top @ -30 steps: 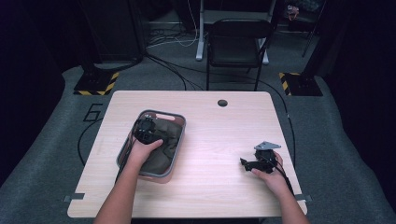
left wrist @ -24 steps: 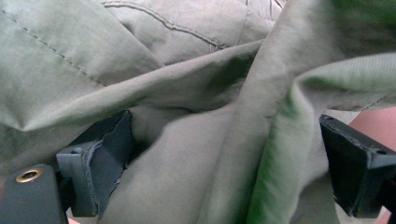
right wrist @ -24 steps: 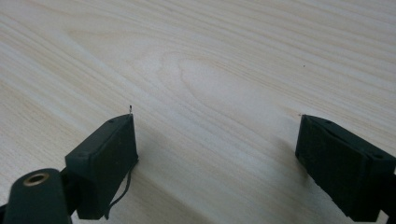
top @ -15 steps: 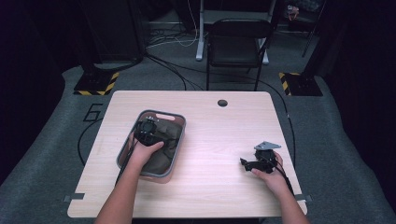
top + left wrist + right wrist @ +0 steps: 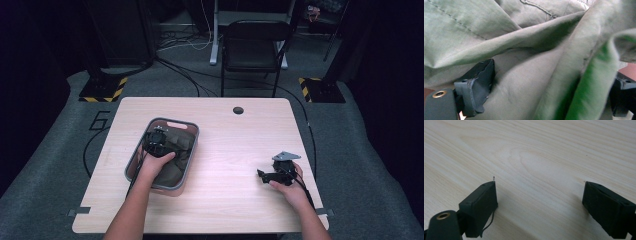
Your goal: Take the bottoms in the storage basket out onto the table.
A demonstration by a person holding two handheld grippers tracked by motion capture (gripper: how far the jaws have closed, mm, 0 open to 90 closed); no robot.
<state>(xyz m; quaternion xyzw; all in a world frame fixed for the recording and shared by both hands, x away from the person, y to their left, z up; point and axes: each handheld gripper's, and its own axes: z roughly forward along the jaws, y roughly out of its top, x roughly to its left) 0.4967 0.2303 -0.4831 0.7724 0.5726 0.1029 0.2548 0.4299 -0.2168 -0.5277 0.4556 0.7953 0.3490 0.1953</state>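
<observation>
Pressing into green cloth, left hand-held gripper gapes wide (right too).

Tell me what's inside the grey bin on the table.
The grey bin holds crumpled olive-green cloth, and the left gripper is down in it with cloth between its open jaws. The cloth covers the bin's floor, so anything beneath it is hidden.
</observation>
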